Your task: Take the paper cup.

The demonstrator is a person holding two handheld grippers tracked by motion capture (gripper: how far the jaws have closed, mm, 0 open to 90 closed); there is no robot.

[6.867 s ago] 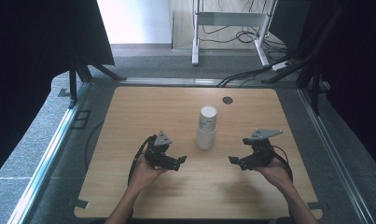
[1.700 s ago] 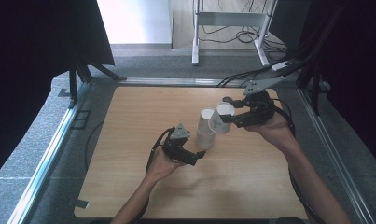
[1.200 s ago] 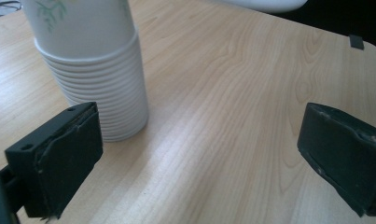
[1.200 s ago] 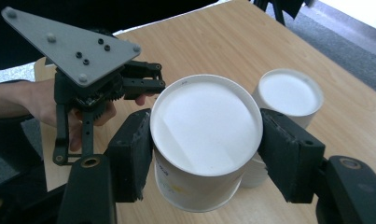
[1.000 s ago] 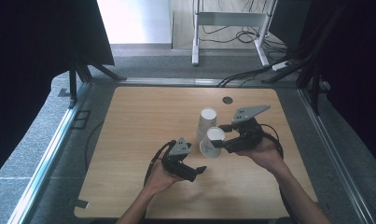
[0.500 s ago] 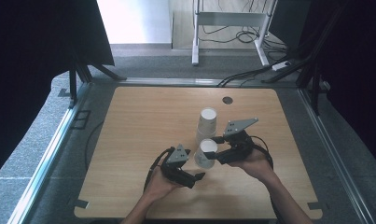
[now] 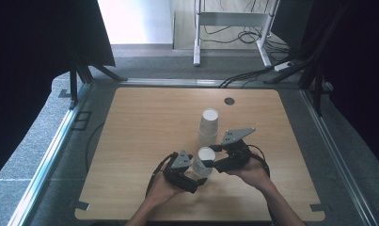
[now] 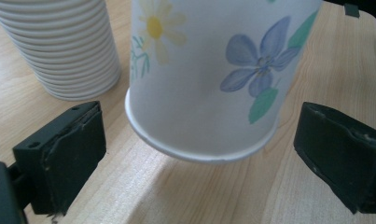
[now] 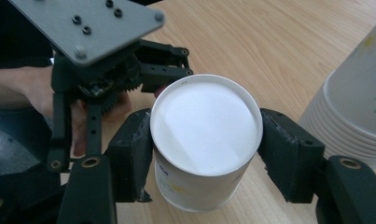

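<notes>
A flowered white paper cup [image 7: 205, 157] is held upside down just above the table, and my right gripper [image 7: 210, 164] is shut on its sides. In the right gripper view its fingers [image 9: 134, 154] press the cup [image 9: 206, 126] from both sides. My left gripper [image 7: 195, 178] faces the cup from the left. Its jaws have just been closing, with the cup's rim [image 8: 199, 149] between them, but its pads [image 8: 69, 149] stand clear of it. A stack of the same cups [image 7: 209, 126] stands upside down just behind.
The wooden table [image 7: 145, 122] has a small dark round hole [image 7: 229, 100] near its far edge. The stack [image 8: 59, 46] rises close to the left gripper's left jaw. Cables trail from both grippers toward the person's forearms.
My right gripper has carried one cup from beside the stack down and toward the near edge. My left gripper slid back with it and now has the cup's rim between its jaws.
</notes>
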